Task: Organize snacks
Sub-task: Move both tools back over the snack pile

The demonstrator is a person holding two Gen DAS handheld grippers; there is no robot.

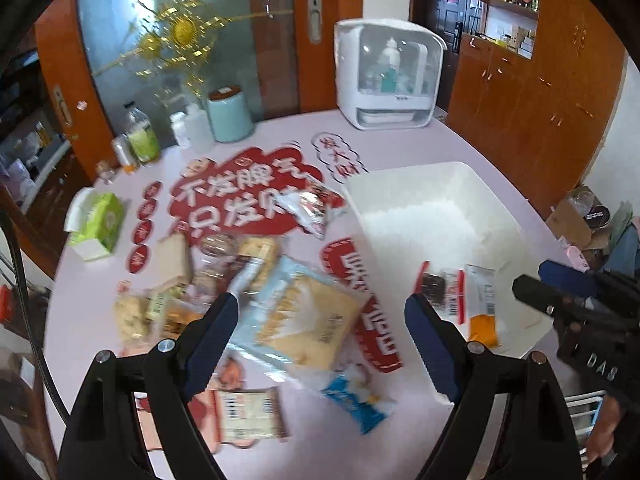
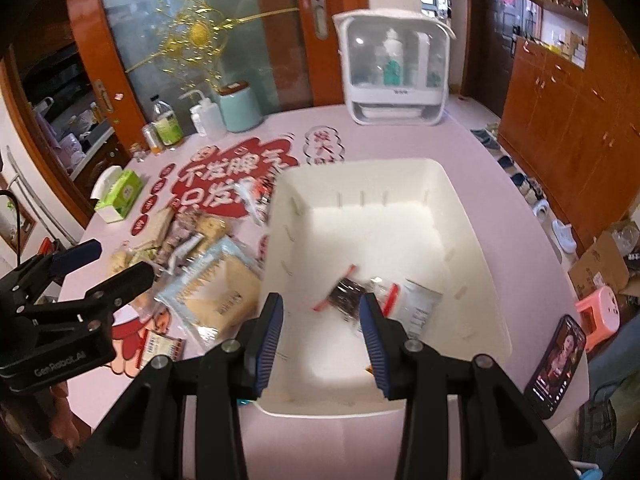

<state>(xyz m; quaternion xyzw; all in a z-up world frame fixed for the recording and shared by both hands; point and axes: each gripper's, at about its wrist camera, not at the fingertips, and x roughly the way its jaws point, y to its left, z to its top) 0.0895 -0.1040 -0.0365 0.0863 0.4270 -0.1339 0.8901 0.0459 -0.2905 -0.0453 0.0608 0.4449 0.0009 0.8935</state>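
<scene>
The large cracker packet [image 1: 308, 316] lies on the table at lower centre of the left view, directly between and below the wide-open, empty left gripper [image 1: 320, 308], long axis diagonal, while the right gripper [image 2: 320, 328], half open and empty, hangs over the white bin [image 2: 472, 216].

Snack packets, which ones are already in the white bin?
The red-edged dark packet and the white-and-orange one beside it; the rest lie on the table.
</scene>
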